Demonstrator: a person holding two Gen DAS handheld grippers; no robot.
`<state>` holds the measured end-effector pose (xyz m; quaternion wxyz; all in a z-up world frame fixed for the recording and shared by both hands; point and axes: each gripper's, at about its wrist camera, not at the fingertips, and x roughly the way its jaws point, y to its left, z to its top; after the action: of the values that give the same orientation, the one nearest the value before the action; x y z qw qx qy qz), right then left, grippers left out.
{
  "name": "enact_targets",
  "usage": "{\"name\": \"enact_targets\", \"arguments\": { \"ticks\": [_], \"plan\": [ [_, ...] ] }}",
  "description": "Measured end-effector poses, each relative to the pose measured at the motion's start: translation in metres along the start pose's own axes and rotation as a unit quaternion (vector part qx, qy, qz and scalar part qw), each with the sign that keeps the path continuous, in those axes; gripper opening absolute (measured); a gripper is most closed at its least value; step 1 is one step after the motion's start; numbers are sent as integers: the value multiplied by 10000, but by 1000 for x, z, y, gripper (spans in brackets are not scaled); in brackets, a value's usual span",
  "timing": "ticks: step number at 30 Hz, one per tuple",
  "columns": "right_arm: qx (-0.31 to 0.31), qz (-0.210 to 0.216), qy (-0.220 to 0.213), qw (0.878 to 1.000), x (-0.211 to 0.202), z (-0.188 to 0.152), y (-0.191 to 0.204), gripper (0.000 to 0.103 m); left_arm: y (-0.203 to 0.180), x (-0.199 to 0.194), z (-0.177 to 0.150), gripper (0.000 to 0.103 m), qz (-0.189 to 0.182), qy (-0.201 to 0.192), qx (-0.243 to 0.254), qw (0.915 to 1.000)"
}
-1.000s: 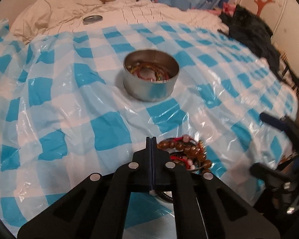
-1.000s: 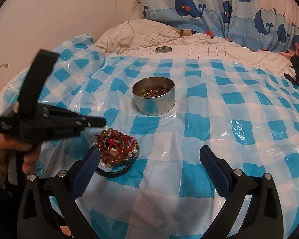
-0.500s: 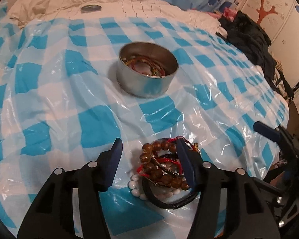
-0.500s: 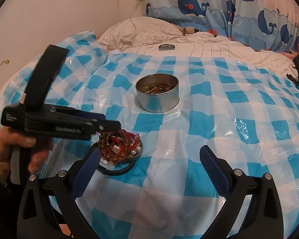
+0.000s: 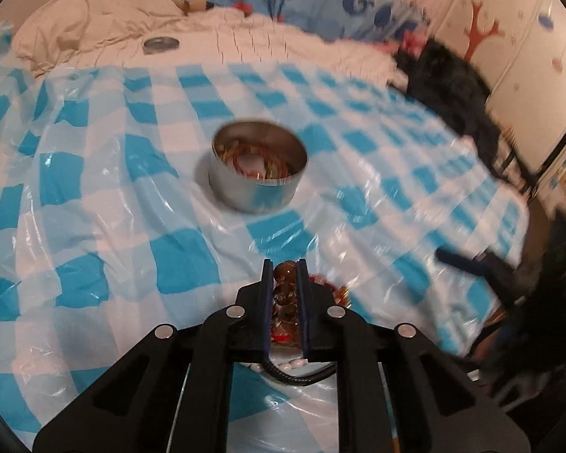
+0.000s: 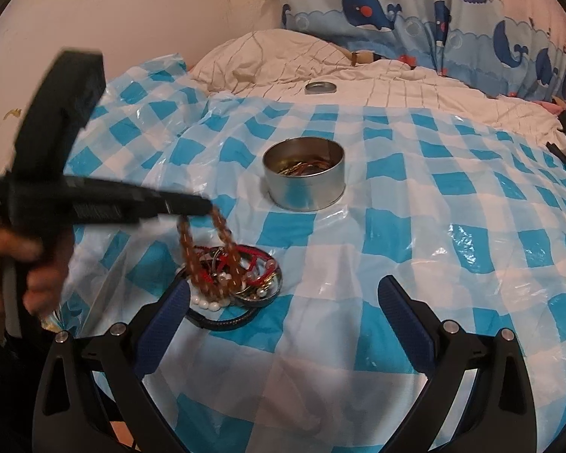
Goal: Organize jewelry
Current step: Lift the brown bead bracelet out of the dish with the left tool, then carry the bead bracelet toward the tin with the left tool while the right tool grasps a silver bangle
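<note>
Bead bracelet (image 6: 222, 226) pinched in left gripper (image 5: 285, 264), jaws just closed

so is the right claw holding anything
No, the right claw stands wide open over the checked sheet with nothing between its fingers; the brown beads hang from the left claw.

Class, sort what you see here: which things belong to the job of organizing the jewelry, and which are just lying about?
Part of the job:
- left gripper, shut on the brown bead bracelet
- jewelry pile
- round metal tin, already holding some pieces
- right gripper, open

Just lying about:
- checked plastic sheet
- metal lid
- whale-print bedding
- dark clothing
</note>
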<state>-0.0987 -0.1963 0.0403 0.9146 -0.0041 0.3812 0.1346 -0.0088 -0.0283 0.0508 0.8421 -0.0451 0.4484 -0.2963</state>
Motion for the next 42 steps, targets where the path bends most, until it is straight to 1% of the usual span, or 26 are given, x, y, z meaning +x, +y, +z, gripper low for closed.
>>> {"name": "enact_targets", "arguments": {
  "ticks": [5, 8, 10, 13, 15, 17, 19, 20, 21, 23, 25, 27, 28, 29, 30, 34, 35, 36, 39, 40, 42],
  "plan": [
    [-327, -21, 143, 9994, 10, -3, 15, 96, 9, -25, 8, 10, -407, -445, -250, 9979],
    [-321, 19, 171, 9993, 16, -4, 16, 96, 14, -32, 9, 10, -389, -593, -365, 9968],
    [-210, 83, 197, 9996, 23, -3, 14, 96, 19, -37, 10, 10, -368, -665, -444, 9961],
    [-102, 43, 124, 9999, 28, 1, 13, 95, 23, -43, 9, 10, -327, -710, -494, 9957],
    [-187, 49, -28, 9998, 27, 4, 18, 95, 26, -45, 9, 10, -325, -728, -516, 9955],
    [-403, 72, -102, 9991, 29, 5, 28, 95, 27, -47, 9, 10, -315, -750, -539, 9952],
    [-600, 94, -121, 9981, 31, 5, 37, 86, 28, -49, 8, 10, -300, -760, -552, 9951],
    [-709, 105, -109, 9974, 33, 5, 42, 76, 29, -49, 8, 10, -302, -760, -563, 9951],
    [-868, 89, -53, 9962, 38, 6, 49, 68, 29, -49, 8, 10, -300, -761, -553, 9951],
    [-1000, 92, 13, 9949, 43, 5, 54, 61, 30, -49, 8, 10, -294, -767, -557, 9951],
    [-1096, 66, 46, 9939, 50, 6, 58, 58, 32, -50, 9, 10, -298, -776, -587, 9948],
    [-1135, 80, 66, 9935, 54, 9, 58, 50, 34, -50, 10, 10, -303, -785, -610, 9946],
    [-1104, 96, 80, 9938, 56, 10, 57, 48, 35, -50, 11, 10, -304, -791, -621, 9945],
    [-1059, 140, 97, 9942, 57, 12, 55, 44, 36, -50, 12, 10, -307, -798, -634, 9943],
    [-1027, 168, 112, 9945, 58, 12, 53, 37, 37, -50, 13, 10, -308, -803, -644, 9942],
    [-1002, 256, 366, 9940, 70, 12, 48, 23, 40, -48, 18, 10, -303, -810, -666, 9940],
    [-1028, 298, 437, 9933, 74, 11, 48, 15, 40, -48, 18, 10, -300, -809, -663, 9941],
    [-1099, 343, 510, 9920, 78, 9, 50, 10, 40, -48, 18, 10, -299, -810, -665, 9940],
    [-1193, 465, 564, 9902, 81, 9, 53, 7, 42, -45, 22, 10, -293, -801, -691, 9940],
    [-1144, 545, 569, 9903, 81, 10, 52, 7, 43, -43, 24, 10, -287, -794, -699, 9940],
    [-857, 804, 553, 9915, 79, 14, 44, 7, 43, -40, 27, 10, -286, -786, -717, 9939]
  ]
}}
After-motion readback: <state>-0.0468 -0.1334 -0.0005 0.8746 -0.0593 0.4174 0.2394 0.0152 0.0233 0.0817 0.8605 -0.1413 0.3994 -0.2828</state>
